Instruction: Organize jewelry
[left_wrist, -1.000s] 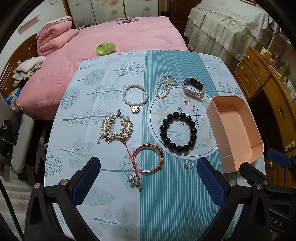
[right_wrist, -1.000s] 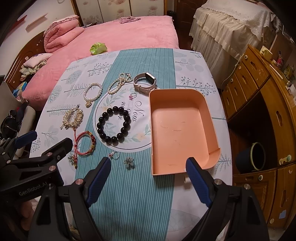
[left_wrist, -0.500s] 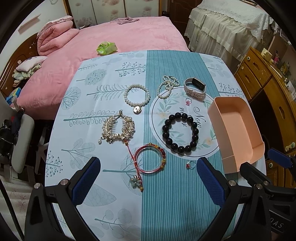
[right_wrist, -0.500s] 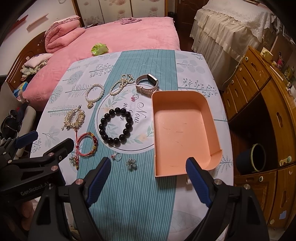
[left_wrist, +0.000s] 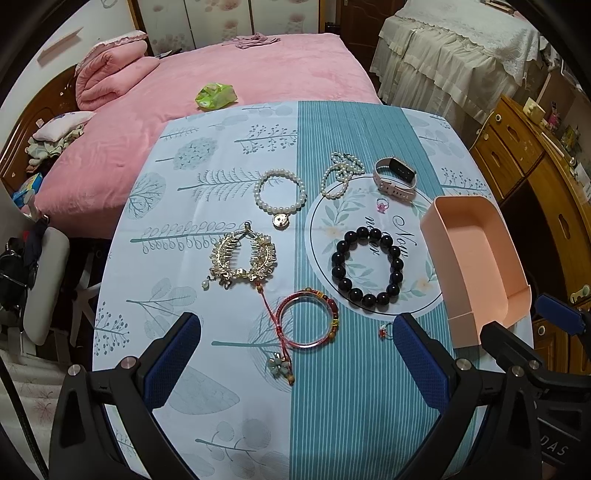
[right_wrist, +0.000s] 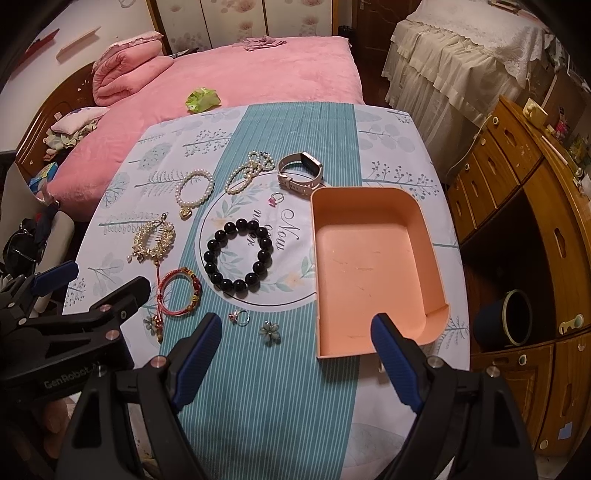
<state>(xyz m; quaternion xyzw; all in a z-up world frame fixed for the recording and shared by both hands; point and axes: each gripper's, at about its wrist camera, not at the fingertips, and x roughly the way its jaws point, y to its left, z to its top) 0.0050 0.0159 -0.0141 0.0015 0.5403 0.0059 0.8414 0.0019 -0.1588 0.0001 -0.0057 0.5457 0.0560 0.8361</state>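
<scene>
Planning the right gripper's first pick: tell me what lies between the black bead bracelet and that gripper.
In the right wrist view, a small ring and a green flower charm lie on the tablecloth between the black bead bracelet and the open right gripper.

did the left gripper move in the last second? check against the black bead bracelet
Yes. In the left wrist view the black bead bracelet and peach tray have slid slightly right and down the frame, so the left gripper drifted a little left and forward.

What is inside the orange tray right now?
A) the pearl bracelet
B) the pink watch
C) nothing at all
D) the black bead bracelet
C: the orange tray shows only its bare floor, while the black bead bracelet, pink watch and pearl bracelet all lie on the tablecloth outside it.
</scene>
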